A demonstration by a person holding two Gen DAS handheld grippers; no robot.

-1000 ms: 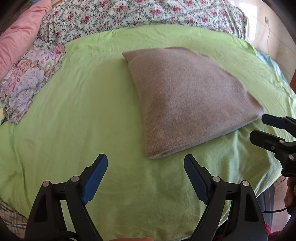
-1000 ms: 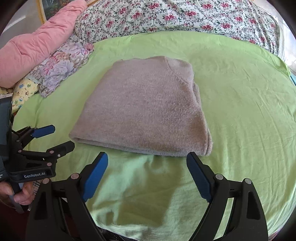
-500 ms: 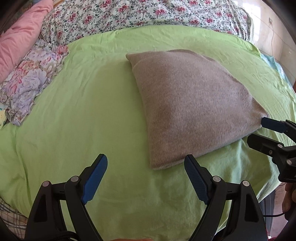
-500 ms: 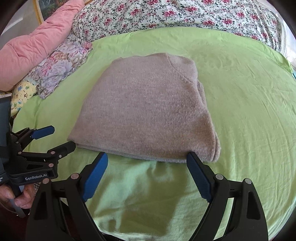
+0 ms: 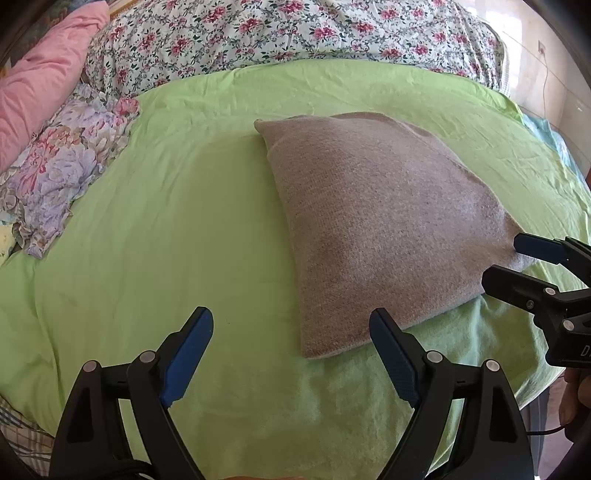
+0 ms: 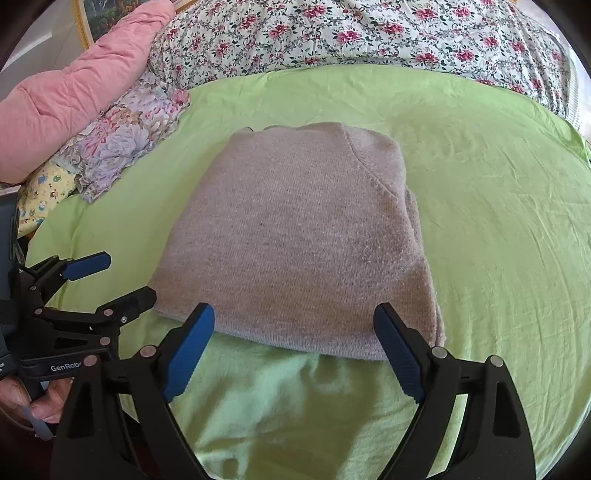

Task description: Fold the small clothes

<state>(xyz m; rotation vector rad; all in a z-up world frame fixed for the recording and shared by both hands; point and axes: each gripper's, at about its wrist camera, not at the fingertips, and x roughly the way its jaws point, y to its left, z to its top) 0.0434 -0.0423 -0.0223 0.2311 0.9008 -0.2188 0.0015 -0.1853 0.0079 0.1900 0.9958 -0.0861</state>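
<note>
A grey-brown knitted sweater (image 6: 295, 240) lies folded into a rough rectangle on the green sheet (image 5: 147, 229) that covers the bed, its near edge just ahead of both grippers. The left gripper (image 5: 291, 332) hangs with its jaws spread wide and nothing between them, by the sweater's near left corner; the right gripper (image 6: 295, 325) is likewise spread wide and empty — its blue pads (image 6: 192, 347) sit at the fold's near edge, though contact cannot be told. Behind the sheet lie a flowered cover (image 6: 369, 33), a pink quilt (image 6: 81, 92) and a crumpled floral cloth (image 5: 70, 166) — all well apart from the sweater.
</note>
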